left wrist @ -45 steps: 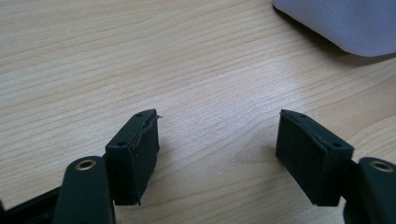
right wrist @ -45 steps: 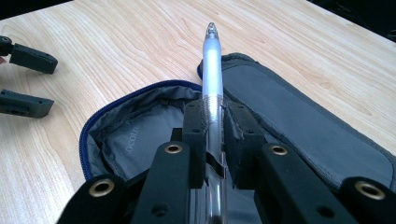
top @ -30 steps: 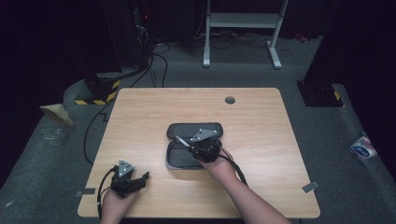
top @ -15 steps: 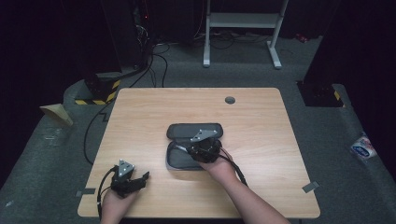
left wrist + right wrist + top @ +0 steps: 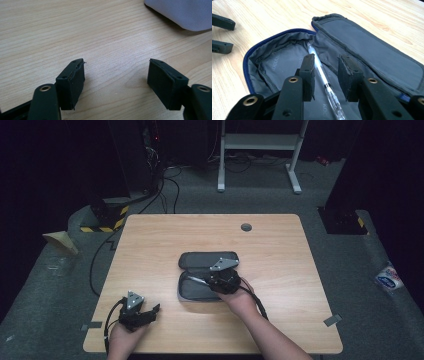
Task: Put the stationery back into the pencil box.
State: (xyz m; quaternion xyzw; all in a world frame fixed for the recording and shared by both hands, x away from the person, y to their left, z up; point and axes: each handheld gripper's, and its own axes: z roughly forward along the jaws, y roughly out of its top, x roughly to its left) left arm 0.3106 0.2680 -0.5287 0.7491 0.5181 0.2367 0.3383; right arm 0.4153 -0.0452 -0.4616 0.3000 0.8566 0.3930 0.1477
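Fingers (image 5: 348, 72) of the right gripper (image 5: 326, 75) are a bit apart and have just been opening, with the pen (image 5: 322, 72) lying right in the gap between them, not pinched by either pad as far as the right gripper view shows. The pen is a clear one, lying inside the open pencil case (image 5: 372, 52), down on the grey lining near the fold, running from the middle of the frame to the bottom edge. In the high view the right gripper (image 5: 220, 279) sits over the case (image 5: 200, 261) in the center of the table (image 5: 150, 240), and the pen (image 5: 197, 280) pokes out just left of it.

The left gripper (image 5: 142, 312) is down at the lower left of the table, well apart from the case. In its own view its fingers (image 5: 71, 82) stand wide apart over bare wood, nothing between them, with a corner of the case (image 5: 180, 12) at the upper right of the frame
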